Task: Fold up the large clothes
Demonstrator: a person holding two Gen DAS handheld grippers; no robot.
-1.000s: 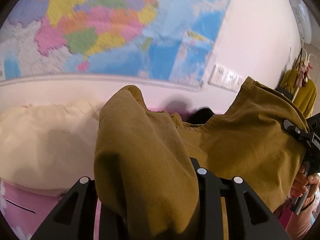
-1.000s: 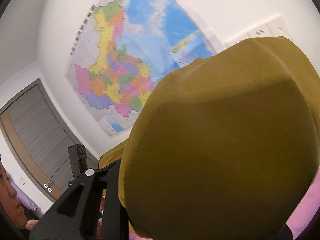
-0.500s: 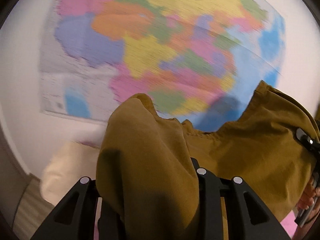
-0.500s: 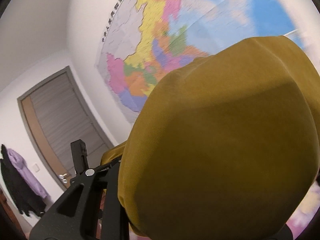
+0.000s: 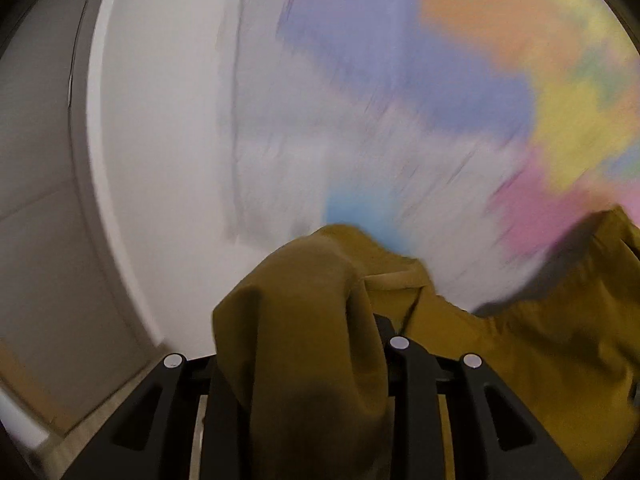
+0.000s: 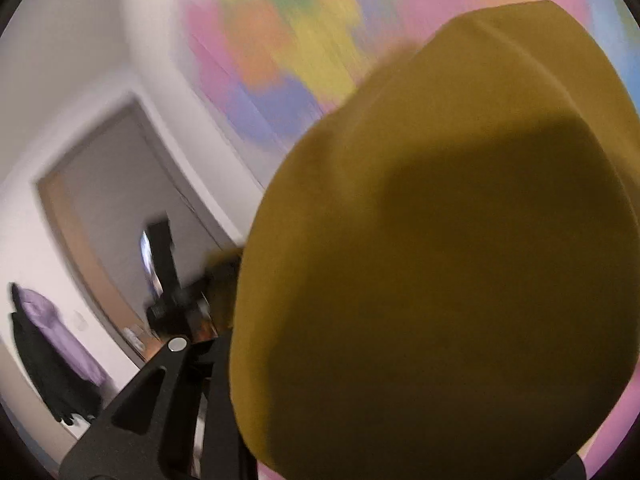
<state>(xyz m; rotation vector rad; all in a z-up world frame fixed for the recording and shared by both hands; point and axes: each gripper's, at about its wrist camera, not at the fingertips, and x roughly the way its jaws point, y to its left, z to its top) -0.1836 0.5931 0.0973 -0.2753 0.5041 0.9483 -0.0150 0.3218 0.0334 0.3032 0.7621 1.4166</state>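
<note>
Both grippers w/ mustard garment [image 5: 312, 344] swung left since earlier; map [image 5: 460, 80] blurred.

Ahead, the wall map [image 5: 420, 100] blocks the way; the doorway [image 6: 120, 220] to the left offers open room.

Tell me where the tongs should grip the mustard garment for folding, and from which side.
Grip the mustard garment along its top edge, one corner per tool, coming in from the outer ends. It hangs as a sheet between them: the left tongs already pinch one bunched end, the right tongs the other, and the middle sags, so a centre grip would crumple it.
</note>
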